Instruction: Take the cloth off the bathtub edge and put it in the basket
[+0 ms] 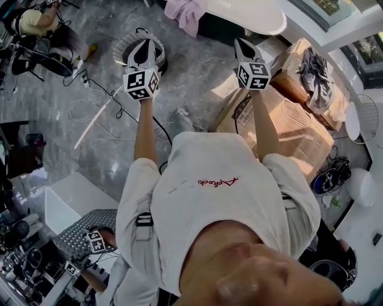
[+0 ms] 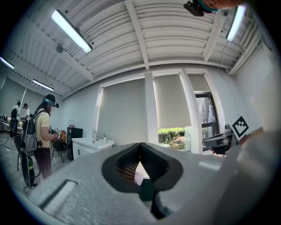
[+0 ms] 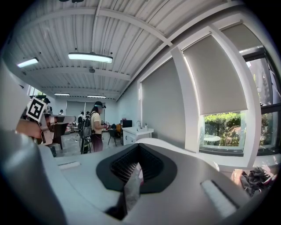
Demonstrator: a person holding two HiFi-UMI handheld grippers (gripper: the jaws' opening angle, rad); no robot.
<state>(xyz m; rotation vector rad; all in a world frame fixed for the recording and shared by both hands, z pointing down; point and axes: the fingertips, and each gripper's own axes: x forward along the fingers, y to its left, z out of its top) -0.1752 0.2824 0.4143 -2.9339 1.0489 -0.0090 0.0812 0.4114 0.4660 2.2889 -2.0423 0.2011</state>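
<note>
Left gripper (image 1: pixel 143 48) and right gripper (image 1: pixel 244 46): both pressed together, empty, held out level, well apart from the work. Cloth (image 1: pixel 185 15): pink, draped over bathtub (image 1: pixel 251 18) edge ahead; basket (image 1: pixel 121 51) on floor below left gripper. Advised: spread one gripper before reaching, pinch a hanging fold, lift clear of the rim.

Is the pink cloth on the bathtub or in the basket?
On the bathtub. In the head view the pink cloth hangs over the edge of the bathtub, well apart from the basket.
</note>
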